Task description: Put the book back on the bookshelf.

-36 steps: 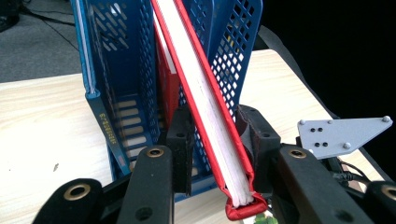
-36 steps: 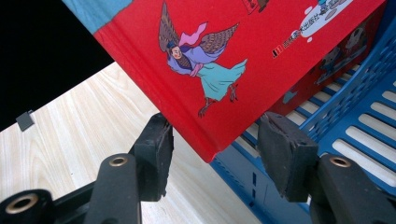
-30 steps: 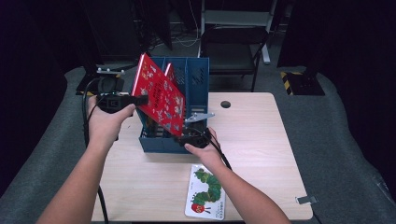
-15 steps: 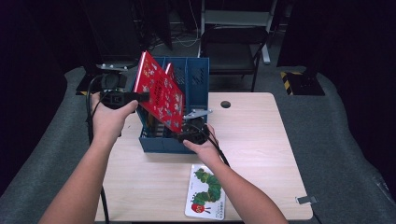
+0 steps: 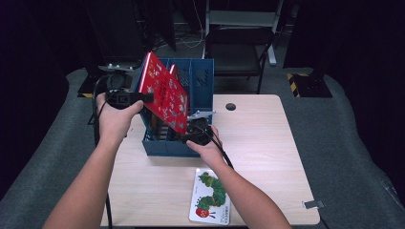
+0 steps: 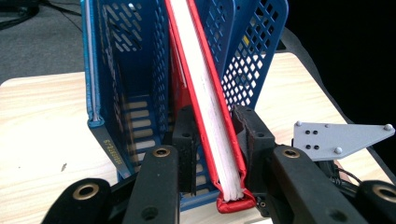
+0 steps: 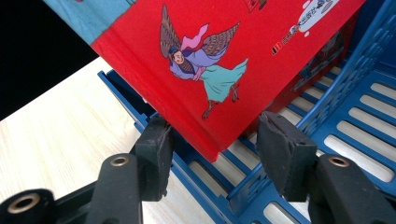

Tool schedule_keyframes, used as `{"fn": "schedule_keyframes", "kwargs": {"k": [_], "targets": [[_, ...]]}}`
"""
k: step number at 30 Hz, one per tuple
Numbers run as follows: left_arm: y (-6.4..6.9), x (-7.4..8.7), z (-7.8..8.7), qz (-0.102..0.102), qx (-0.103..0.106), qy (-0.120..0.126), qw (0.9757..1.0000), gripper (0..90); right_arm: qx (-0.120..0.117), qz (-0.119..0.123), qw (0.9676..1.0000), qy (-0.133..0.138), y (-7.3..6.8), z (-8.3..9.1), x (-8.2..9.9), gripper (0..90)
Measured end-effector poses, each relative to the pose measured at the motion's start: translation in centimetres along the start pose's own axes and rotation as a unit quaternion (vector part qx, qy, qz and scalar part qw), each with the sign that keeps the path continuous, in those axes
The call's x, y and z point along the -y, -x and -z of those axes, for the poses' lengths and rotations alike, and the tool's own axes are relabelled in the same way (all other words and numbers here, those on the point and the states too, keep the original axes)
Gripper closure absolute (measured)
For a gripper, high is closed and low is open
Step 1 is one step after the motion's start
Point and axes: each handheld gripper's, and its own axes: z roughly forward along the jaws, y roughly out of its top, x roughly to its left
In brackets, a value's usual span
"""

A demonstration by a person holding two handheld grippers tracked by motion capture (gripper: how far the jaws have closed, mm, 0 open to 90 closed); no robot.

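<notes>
In a dark room, on the pale wooden tabletop (image 5: 267, 143), the blue perforated file rack (image 5: 200, 81) stood with the red picture book (image 5: 165, 93) tilted over its compartments. My left hand-held gripper (image 6: 214, 140), whose jaws had just been closing, pinched the book's edge between its pads. My right hand-held gripper (image 7: 212, 140) sat at the rack's front wall, its jaws spread on either side of the book's lower corner without pressing it, and a caterpillar book (image 5: 211, 196) lay flat nearer me.

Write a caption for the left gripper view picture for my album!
The left tool closes its jaws around a red book, tilted between the dividers of a blue file rack on the wooden table.
</notes>
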Motion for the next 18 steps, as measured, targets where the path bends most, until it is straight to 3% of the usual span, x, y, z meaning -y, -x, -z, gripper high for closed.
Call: {"fn": "schedule_keyframes", "kwargs": {"k": [4,7,18], "targets": [[-0.09,-0.14,0.02,0.005,-0.004,-0.004,1.0000,73.2,0.000,0.000,1.0000,0.001,-0.10,-0.25,-0.11,46.5],[-0.01,-0.21,0.05,-0.004,-0.007,-0.008,0.9999,73.4,-0.002,0.003,1.0000,0.001,-0.11,-0.47,-0.16,46.5],[0.19,-0.60,-0.40,0.011,-0.017,-0.009,0.9998,74.9,0.006,-0.003,1.0000,-0.004,-0.02,-0.83,-0.43,46.4]]}}
